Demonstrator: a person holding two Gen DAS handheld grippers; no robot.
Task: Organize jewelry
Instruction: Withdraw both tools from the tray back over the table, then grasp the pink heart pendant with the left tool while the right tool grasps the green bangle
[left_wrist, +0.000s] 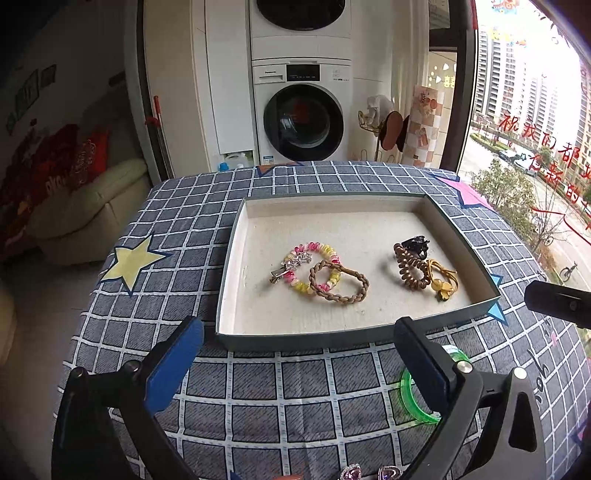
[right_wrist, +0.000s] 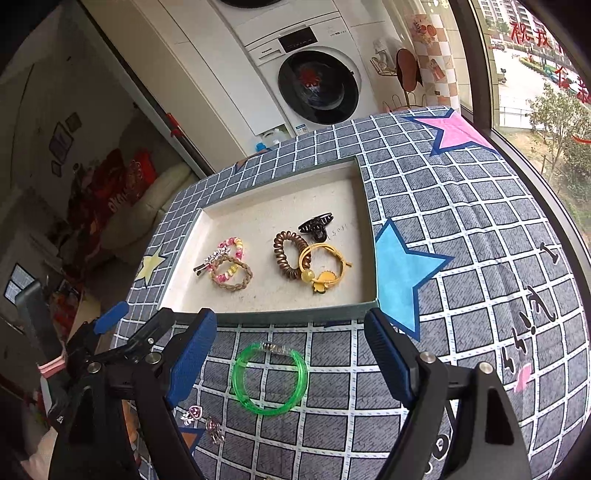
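A shallow white-lined tray (left_wrist: 354, 334) lies on the checked cloth. Inside it are a pink-and-yellow coil tie (left_wrist: 325, 251), a brown braided tie (left_wrist: 340, 282), a silver hair clip (left_wrist: 291, 264), a brown coil tie (left_wrist: 410, 266), a black claw clip (left_wrist: 415, 243) and a yellow flower tie (left_wrist: 443, 280). A green bangle (right_wrist: 269, 380) lies on the cloth in front of the tray. My left gripper (left_wrist: 299, 328) hovers open before the tray's near wall, empty. My right gripper (right_wrist: 290, 317) stands open above the bangle, not touching it.
Two small heart-shaped jewelled pieces (right_wrist: 194, 413) lie on the cloth near the front edge, left of the bangle. A washing machine (left_wrist: 303, 114) stands beyond the table's far edge. A window (left_wrist: 535, 129) runs along the right side. Bare cloth surrounds the tray.
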